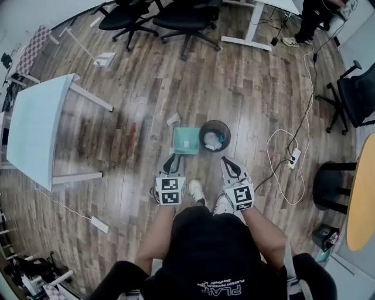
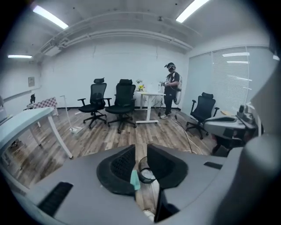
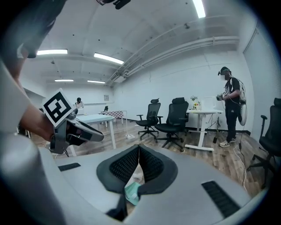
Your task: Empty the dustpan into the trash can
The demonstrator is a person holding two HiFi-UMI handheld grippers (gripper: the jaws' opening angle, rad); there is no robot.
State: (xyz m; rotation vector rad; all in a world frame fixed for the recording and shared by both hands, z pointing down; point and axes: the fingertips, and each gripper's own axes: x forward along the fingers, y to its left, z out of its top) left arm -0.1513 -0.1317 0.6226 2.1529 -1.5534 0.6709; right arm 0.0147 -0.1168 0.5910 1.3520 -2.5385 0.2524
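Note:
A teal dustpan lies on the wood floor just left of a round black trash can, which holds crumpled white and blue rubbish. My left gripper hovers near the dustpan's near edge, apart from it. In the left gripper view the left gripper is open with nothing in the gap, and the trash can and dustpan edge show beyond. My right gripper hangs near the can; the right gripper has its tips together and holds nothing. The dustpan shows below them.
A white table stands at the left and black office chairs at the far side. A white cable and power strip lie on the floor at the right, near a round yellow table. A person stands by a far desk.

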